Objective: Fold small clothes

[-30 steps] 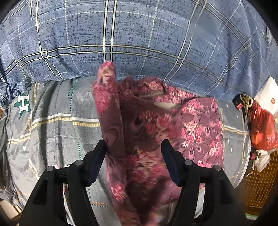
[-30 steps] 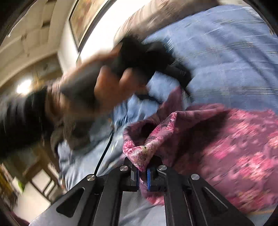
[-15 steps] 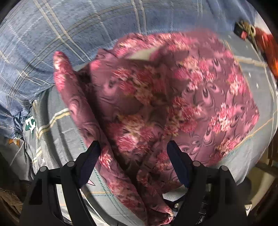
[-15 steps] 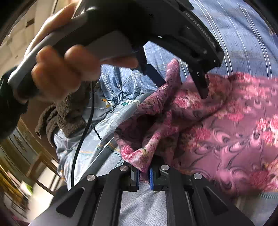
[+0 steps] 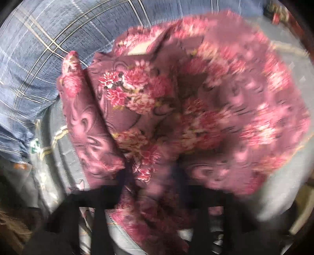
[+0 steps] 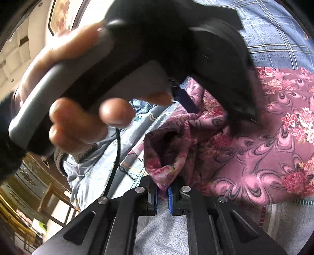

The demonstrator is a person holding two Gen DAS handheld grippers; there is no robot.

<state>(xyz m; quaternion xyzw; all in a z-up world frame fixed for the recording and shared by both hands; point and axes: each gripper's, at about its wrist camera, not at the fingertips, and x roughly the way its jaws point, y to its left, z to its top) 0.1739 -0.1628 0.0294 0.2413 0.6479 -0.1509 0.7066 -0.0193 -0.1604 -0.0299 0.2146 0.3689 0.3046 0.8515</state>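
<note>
A maroon garment with pink flowers [image 5: 196, 109] lies crumpled on the bed, one sleeve-like strip [image 5: 78, 109] trailing at its left. My left gripper [image 5: 150, 176] points straight down into it, its jaws closing with a bunch of the fabric between them; this view is blurred. In the right wrist view the same garment [image 6: 265, 147] spreads to the right, and my right gripper [image 6: 162, 193] is shut on a folded edge of it. A person's hand [image 6: 78, 121] holds the left gripper [image 6: 245, 119], whose tip presses into the cloth.
A blue plaid quilt [image 5: 49, 49] bulges behind the garment. The grey patterned bedsheet [image 5: 58, 153] lies under it. A black cable [image 6: 115, 162] hangs at the bed's left side, above wooden furniture [image 6: 49, 200]. Red items [image 5: 276, 15] sit at the far right.
The left gripper has dropped onto the garment and its wide-open jaws have come together on a bunch of fabric. The right gripper keeps its hold on the edge and has sunk slightly.
</note>
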